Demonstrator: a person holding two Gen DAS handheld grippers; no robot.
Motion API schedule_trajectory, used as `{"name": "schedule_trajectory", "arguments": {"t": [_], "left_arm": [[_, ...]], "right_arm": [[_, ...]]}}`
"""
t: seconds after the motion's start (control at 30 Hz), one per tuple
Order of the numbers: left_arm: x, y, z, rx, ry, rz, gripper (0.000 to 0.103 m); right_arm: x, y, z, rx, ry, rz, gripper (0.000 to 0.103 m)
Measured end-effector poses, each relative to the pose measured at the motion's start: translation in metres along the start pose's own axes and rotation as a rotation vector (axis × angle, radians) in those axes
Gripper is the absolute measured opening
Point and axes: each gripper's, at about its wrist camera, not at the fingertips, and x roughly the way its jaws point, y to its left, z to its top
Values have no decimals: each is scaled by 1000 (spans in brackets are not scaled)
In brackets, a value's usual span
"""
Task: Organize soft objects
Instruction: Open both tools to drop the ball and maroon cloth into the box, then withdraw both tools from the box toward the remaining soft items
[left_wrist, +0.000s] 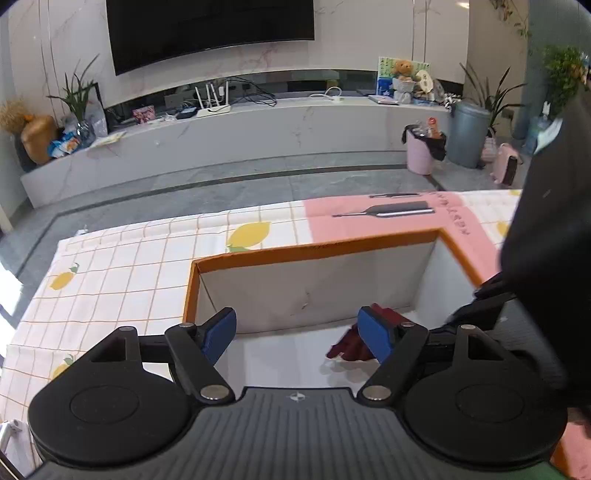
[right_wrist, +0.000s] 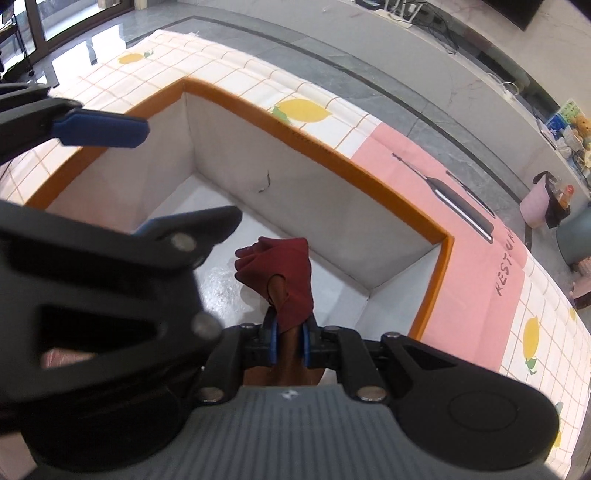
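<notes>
Right wrist view fills its lower half with the right gripper (right_wrist: 289, 341), below the tablecloth (right_wrist: 480, 280), whose pink panel at right carries lettering that reads roughly "RESTAU", cut off. At frame centre sits the orange-rimmed box (right_wrist: 325, 153), white inside. Its jaws pinch the dark red glove (right_wrist: 280, 273) by the cuff end, the glove hanging over the box floor with its long axis running up-frame from the pads, fingers toward the far wall. That gripper is plainly nearer; release looks like the coming move, straight down into the box. Left wrist view shows the left gripper (left_wrist: 297, 334) spread wide and holding nothing, the glove behind its right pad, centre-right.
</notes>
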Motion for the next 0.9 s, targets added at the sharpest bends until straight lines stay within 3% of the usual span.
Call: {"name": "schedule_trajectory", "arguments": {"t": [0.07, 0.17, 0.23, 0.3, 0.33, 0.47, 0.7, 0.9], "left_arm": [[-2, 1, 3, -15, 8, 25, 88], [-4, 5, 5, -33, 11, 59, 88], [-7, 9, 8, -55, 14, 67, 88], [-11, 15, 11, -89, -3, 66, 88], [-13, 19, 13, -114, -13, 71, 88], [-19, 27, 23, -176, -22, 91, 89], [-43, 33, 37, -197, -74, 130, 89], [-62, 31, 56, -226, -69, 156, 89]], "right_arm": [[-1, 0, 1, 18, -9, -6, 18], [-6, 1, 2, 34, -27, -16, 51], [-11, 2, 2, 29, -59, -11, 61], [-18, 7, 1, 4, -91, 10, 85], [-22, 9, 0, -12, -96, 26, 89], [-32, 20, 0, -43, -114, 28, 96], [-51, 16, -3, -21, -150, 26, 98], [-78, -1, -5, 34, -196, 25, 98]]}}
